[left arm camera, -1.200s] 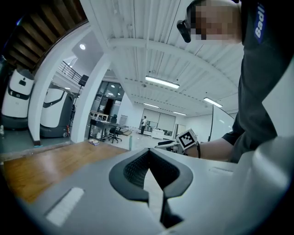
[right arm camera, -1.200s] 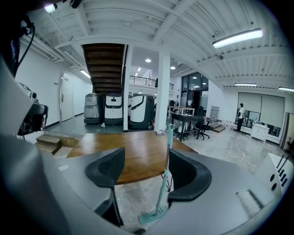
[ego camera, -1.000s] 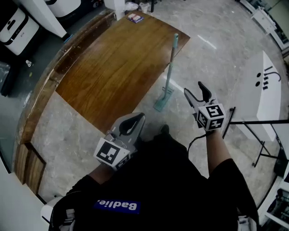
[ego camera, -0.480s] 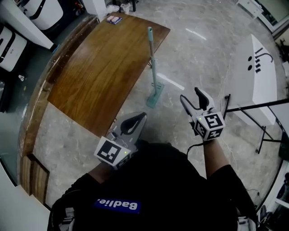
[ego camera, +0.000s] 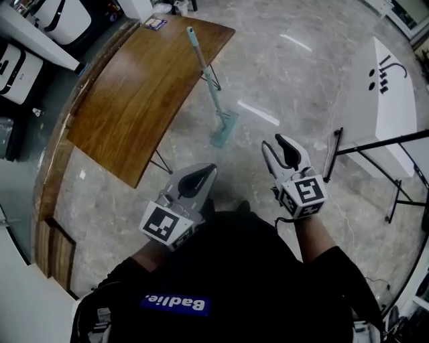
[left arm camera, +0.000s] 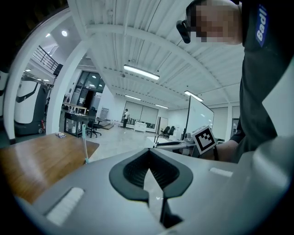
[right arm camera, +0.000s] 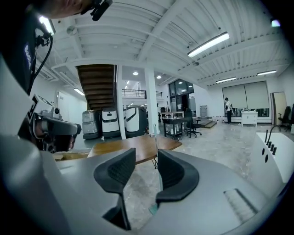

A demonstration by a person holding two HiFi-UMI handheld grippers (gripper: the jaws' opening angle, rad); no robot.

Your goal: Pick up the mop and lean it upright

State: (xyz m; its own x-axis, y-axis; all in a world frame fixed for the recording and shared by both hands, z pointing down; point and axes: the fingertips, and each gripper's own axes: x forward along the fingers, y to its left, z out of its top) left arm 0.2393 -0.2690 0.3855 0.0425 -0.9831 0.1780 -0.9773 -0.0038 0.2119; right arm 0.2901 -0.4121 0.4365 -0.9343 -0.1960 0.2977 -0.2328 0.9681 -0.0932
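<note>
At the far left stood white, rounded machines with dark panels (ego camera: 40, 20), too small for any label to be read. Next to them a brown wooden table with a curved edge (ego camera: 127, 100) stretched across the grey marbled floor (ego camera: 281, 74), and a small printed booklet (ego camera: 155, 23) lay at its far end, its cover print illegible. The pale teal long-handled flat mop (ego camera: 213, 100) stood tilted, the top of its handle resting against the table's far edge and its flat head on the floor just beside the table's thin legs, well apart from both grippers. Nearer the person, the left gripper (ego camera: 206, 173) was held low in front of the body, its dark padded jaws clenched together with nothing between them; its cube showed only a black-and-white square marker, no letters. Below it, the person's black shirt (ego camera: 228, 281) bore blue and white print that seemed to read "Badlie.", and the left gripper view caught the start of the same word on the shirt. The right gripper (ego camera: 273, 142) pointed ahead, toward the floor to the right of the mop, its jaws parted by a moderate gap and just closing, gripping nothing; the mop showed only far off through that gap. Its cube also carried a square marker. At the far right stood a white tabletop with small black fittings (ego camera: 379, 100), without readable writing, and a black folding stand (ego camera: 392, 174) beside it.
</note>
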